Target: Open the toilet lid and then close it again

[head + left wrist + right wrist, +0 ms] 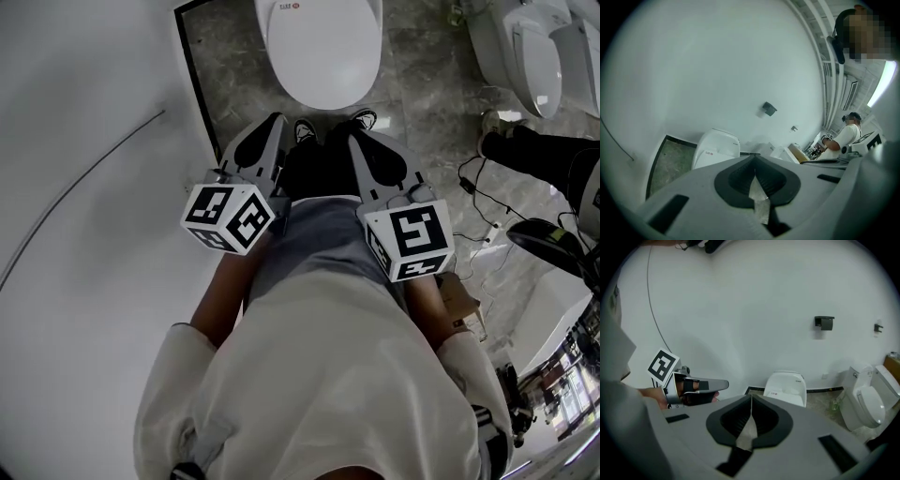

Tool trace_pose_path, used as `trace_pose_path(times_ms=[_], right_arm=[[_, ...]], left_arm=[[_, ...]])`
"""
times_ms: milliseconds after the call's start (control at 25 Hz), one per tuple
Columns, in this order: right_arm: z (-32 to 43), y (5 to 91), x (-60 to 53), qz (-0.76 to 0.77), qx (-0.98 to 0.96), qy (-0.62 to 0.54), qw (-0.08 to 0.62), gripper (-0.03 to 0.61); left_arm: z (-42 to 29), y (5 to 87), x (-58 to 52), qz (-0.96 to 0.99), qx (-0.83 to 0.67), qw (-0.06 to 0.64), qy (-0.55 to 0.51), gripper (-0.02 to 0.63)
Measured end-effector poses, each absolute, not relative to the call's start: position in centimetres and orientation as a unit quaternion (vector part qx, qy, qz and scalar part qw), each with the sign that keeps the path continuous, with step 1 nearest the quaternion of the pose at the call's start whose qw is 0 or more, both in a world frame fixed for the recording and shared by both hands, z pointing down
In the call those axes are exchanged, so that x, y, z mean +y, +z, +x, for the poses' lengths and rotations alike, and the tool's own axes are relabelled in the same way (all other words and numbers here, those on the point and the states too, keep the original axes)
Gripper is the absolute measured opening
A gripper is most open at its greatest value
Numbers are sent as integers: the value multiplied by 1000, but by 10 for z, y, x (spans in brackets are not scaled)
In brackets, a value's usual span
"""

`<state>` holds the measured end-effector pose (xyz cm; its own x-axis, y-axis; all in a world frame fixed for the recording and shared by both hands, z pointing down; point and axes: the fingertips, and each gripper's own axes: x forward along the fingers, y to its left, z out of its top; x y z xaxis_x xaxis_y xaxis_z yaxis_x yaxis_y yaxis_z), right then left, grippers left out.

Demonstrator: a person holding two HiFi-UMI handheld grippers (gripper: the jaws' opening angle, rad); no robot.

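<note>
While the white oval toilet lid (pixel 323 47) lies shut, your grey left gripper (pixel 275 122) and right gripper (pixel 359 139) hover closed, empty. Both steps seemingly remain.

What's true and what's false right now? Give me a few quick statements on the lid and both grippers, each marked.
1. The lid is down. True.
2. The left gripper is clamped on the lid. False: its jaws are together on nothing, short of the lid.
3. The right gripper is shut and empty. True.
4. Only one toilet is in view. False: a second toilet stands to the right.
</note>
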<state>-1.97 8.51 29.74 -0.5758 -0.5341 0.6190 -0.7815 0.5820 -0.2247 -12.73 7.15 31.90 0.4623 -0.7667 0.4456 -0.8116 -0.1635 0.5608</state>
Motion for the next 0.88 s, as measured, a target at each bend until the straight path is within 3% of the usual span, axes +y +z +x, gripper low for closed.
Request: trace_pose_path(times_ms=[880], right_arm=[[-30, 352, 81, 362, -830, 307, 295, 11]], left_arm=[[-158, 505, 59, 678, -528, 507, 65, 5]])
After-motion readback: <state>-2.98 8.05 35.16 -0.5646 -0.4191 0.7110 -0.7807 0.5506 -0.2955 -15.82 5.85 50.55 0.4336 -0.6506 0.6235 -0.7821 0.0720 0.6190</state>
